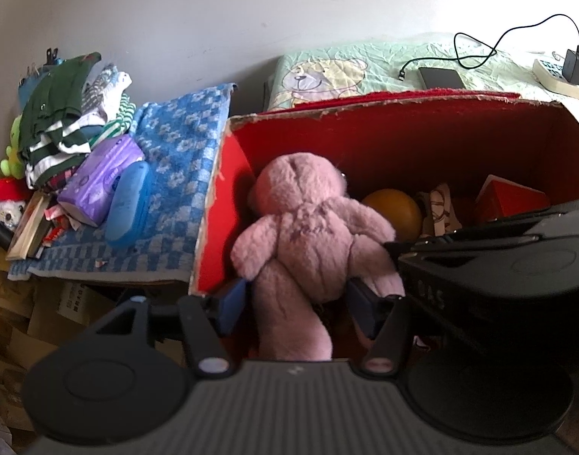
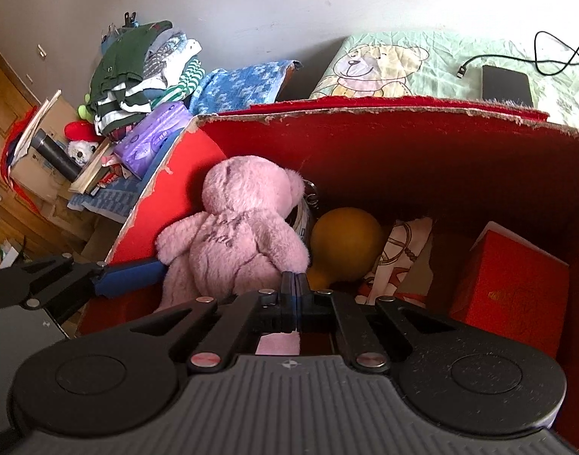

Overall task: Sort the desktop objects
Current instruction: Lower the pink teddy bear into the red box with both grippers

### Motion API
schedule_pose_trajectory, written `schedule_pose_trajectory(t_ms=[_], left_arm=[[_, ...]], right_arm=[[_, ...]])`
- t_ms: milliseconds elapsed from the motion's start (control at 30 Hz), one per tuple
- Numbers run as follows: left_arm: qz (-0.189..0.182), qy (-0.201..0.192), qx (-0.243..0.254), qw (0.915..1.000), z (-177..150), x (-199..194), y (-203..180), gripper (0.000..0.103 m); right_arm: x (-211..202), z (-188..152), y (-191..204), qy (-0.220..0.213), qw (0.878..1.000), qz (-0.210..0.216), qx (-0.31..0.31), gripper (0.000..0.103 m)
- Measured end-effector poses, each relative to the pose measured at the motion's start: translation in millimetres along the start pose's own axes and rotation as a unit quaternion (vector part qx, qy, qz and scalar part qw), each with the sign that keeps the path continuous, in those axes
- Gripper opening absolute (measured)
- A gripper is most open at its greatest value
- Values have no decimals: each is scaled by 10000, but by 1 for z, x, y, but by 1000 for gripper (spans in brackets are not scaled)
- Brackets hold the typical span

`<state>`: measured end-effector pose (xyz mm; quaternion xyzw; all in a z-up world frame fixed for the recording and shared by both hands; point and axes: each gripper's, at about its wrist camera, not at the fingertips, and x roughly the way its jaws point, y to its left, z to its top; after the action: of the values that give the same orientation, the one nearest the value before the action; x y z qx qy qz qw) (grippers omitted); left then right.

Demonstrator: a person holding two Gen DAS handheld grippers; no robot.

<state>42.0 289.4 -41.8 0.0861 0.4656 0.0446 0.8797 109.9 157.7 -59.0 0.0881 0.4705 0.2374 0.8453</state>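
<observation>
Pink plush bear [image 1: 308, 235] hangs inside the red box [image 1: 403, 129], beside a yellow ball [image 1: 393, 212]. The left gripper [image 1: 298, 299] clamps its lower body between blue pads [image 1: 232, 299]; the right gripper [image 2: 295, 284] is closed and empty. I would lower the bear to the floor of the box, then open the fingers gently so the fur does not catch.

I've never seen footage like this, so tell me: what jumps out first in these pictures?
A fluffy pink teddy bear dominates, hanging over the left end of a big red box, its lower body between the blue pads of the left tongs. Behind it in the box sit a yellow ball and a small red carton. The right tongs, pressed shut, hover by the bear's side.
</observation>
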Motion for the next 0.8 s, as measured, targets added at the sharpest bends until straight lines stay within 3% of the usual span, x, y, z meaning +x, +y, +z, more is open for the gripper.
schedule_pose_trajectory(t_ms=[800], left_arm=[[61, -2, -85, 9999, 1, 2, -5, 70]], right_arm=[[-1, 0, 1, -31, 9999, -112, 56, 4]])
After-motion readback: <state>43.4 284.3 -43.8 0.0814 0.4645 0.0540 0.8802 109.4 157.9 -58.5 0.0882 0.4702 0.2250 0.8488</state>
